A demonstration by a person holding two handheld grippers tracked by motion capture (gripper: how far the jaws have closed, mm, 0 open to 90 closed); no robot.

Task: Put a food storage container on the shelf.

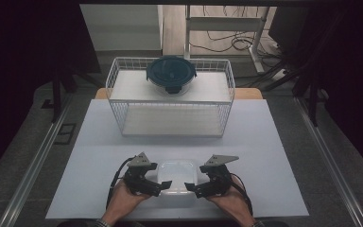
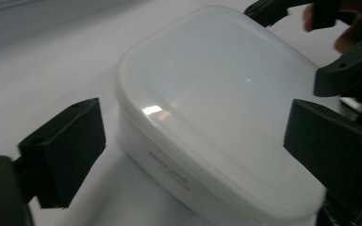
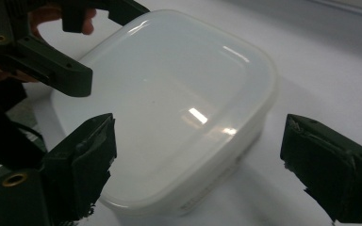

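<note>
we see the white lidded container (image 1: pixel 177 182) lying flat, lid up, at the table's (image 1: pixel 94 142) near edge, left gripper (image 1: pixel 163 185) and right gripper (image 1: pixel 189 187) flanking it, pointing inward, jaws apart.

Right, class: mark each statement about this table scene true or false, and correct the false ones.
1. A white box sits between the left tongs and right tongs. True.
2. Both tongs are clamped shut on the box. False: both stand open, pads apart from its sides.
3. A round container with a dark lid rests on top of the wire basket. True.
4. The white box has no lid. False: a white lid covers it.
5. The basket stands nearer the person than the box. False: it stands beyond the box.
</note>
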